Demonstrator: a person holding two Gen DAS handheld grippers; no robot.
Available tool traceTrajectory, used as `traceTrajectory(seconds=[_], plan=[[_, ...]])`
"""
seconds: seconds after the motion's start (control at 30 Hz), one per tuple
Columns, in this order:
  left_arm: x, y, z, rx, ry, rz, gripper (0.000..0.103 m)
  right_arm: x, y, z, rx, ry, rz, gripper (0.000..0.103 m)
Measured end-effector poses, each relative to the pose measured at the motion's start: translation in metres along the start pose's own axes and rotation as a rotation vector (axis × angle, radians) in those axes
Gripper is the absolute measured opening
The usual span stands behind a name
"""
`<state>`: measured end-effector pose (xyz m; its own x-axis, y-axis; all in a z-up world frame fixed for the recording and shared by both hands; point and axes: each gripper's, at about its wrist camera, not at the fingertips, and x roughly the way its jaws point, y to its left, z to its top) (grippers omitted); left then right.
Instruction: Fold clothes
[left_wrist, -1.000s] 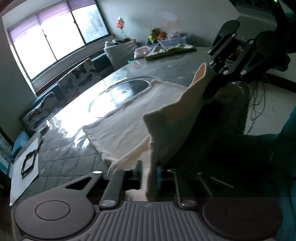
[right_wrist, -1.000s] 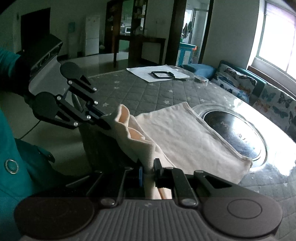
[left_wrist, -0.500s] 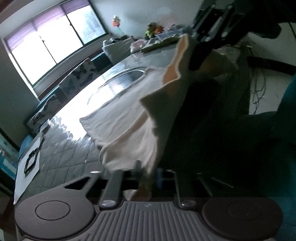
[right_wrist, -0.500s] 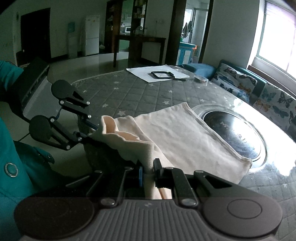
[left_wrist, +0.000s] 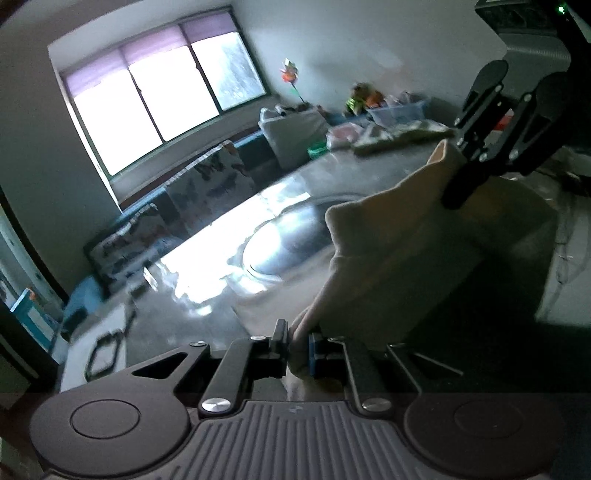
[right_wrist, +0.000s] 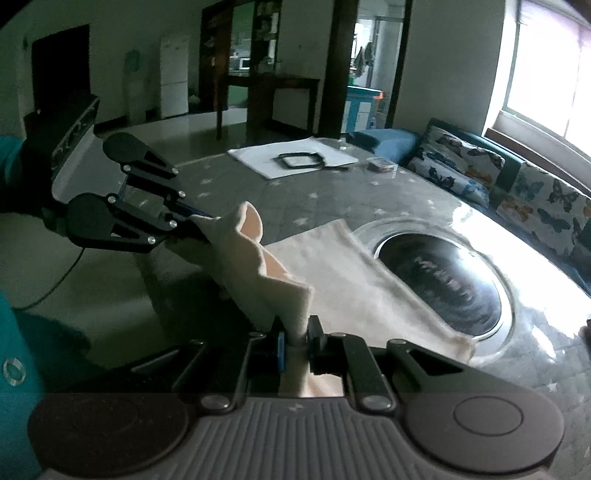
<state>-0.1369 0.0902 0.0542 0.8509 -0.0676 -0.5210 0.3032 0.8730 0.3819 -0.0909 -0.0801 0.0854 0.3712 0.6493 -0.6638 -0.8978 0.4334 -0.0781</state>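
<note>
A cream garment (right_wrist: 354, 280) lies partly on the grey quilted table (right_wrist: 332, 192), its near edge lifted. My left gripper (left_wrist: 297, 349) is shut on one corner of the garment (left_wrist: 388, 258). My right gripper (right_wrist: 295, 341) is shut on the other corner. Each gripper shows in the other's view: the right gripper (left_wrist: 458, 192) at the upper right, the left gripper (right_wrist: 199, 218) at the left. The lifted edge hangs between them above the table's near side.
A round glass inset (right_wrist: 443, 280) sits in the table beyond the garment. A white sheet with a black frame (right_wrist: 299, 160) lies at the table's far side. Butterfly cushions (right_wrist: 517, 184) line a sofa under the window. My teal sleeve (right_wrist: 14, 332) is at the left.
Both grippers have lifted the garment's near edge higher and carried it over the table. The left view has swung up and tilted. Both stay shut on the cloth.
</note>
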Motion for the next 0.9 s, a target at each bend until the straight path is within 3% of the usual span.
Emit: traceTrajectory(seconds=[0.2, 0.47, 0.6, 0.63, 0.7, 0.8, 0.9], plan=[[0.069, 0.023, 0.023, -0.011, 0.018, 0.065, 0.011, 0.035, -0.053, 0.025, 0.011, 0.006, -0.042, 0.01], [0.174, 0.043, 0.023, -0.127, 0.143, 0.096, 0.015, 0.094, -0.106, 0.007, 0.154, 0.004, -0.106, 0.012], [0.183, 0.046, 0.018, -0.178, 0.149, 0.107, 0.02, 0.123, -0.132, -0.001, 0.226, 0.003, -0.138, 0.023], [0.183, 0.047, 0.018, -0.189, 0.146, 0.112, 0.027, 0.13, -0.139, -0.003, 0.243, 0.003, -0.146, 0.024], [0.182, 0.052, 0.019, -0.206, 0.143, 0.115, 0.031, 0.14, -0.149, -0.009, 0.278, 0.002, -0.165, 0.028], [0.182, 0.061, 0.02, -0.238, 0.15, 0.114, 0.045, 0.124, -0.151, -0.024, 0.334, 0.003, -0.202, 0.028], [0.184, 0.072, 0.022, -0.291, 0.152, 0.113, 0.053, 0.109, -0.155, -0.04, 0.397, 0.017, -0.23, 0.029]])
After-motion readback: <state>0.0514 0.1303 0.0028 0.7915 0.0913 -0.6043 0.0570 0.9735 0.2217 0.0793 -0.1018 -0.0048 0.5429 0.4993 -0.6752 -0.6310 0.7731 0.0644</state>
